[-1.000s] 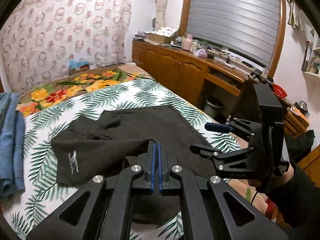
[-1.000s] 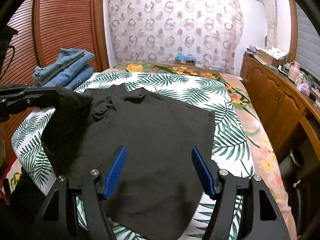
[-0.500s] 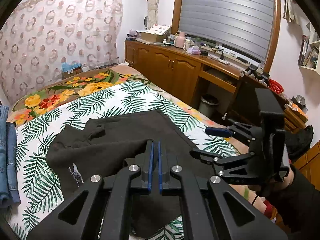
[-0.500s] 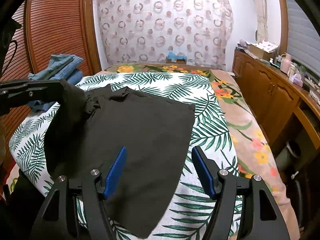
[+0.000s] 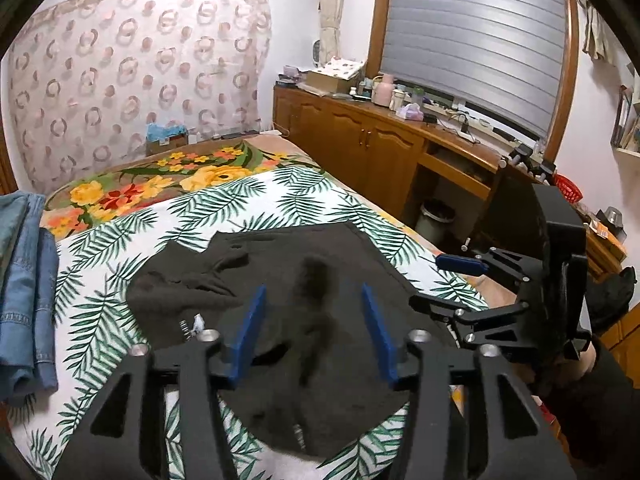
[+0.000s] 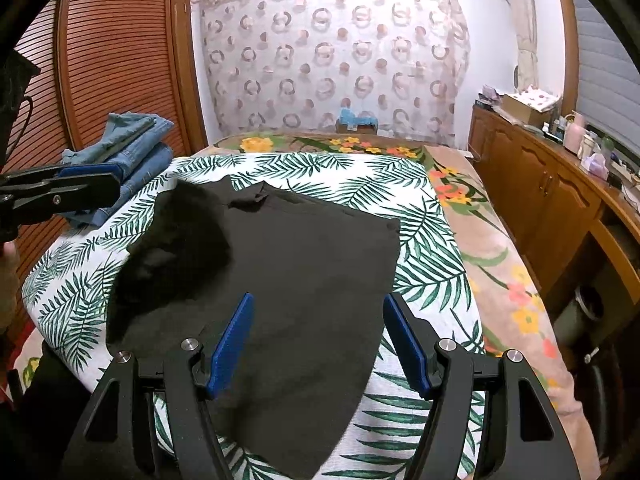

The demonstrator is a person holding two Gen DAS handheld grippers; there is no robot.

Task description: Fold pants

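Dark pants (image 5: pixel 304 320) lie on the palm-leaf bedsheet (image 5: pixel 240 204), part folded, with a rumpled bunch at the left side. In the right wrist view the pants (image 6: pixel 304 280) spread flat under the gripper. My left gripper (image 5: pixel 312 324) is open and empty, just above the pants; it also shows at the left edge of the right wrist view (image 6: pixel 80 184). My right gripper (image 6: pixel 320 340) is open and empty, above the pants' near end; it also shows at the right of the left wrist view (image 5: pixel 460 276).
Folded blue jeans (image 6: pixel 128 148) are stacked at the bed's left side, also seen in the left wrist view (image 5: pixel 24 280). A wooden cabinet (image 5: pixel 380 160) with clutter runs along the right. A bin (image 5: pixel 436 216) stands under the desk. A patterned curtain (image 6: pixel 332 64) hangs behind the bed.
My left gripper has opened and let go of the pants; the raised fabric has dropped onto the bed. My right gripper stays open above the pants.
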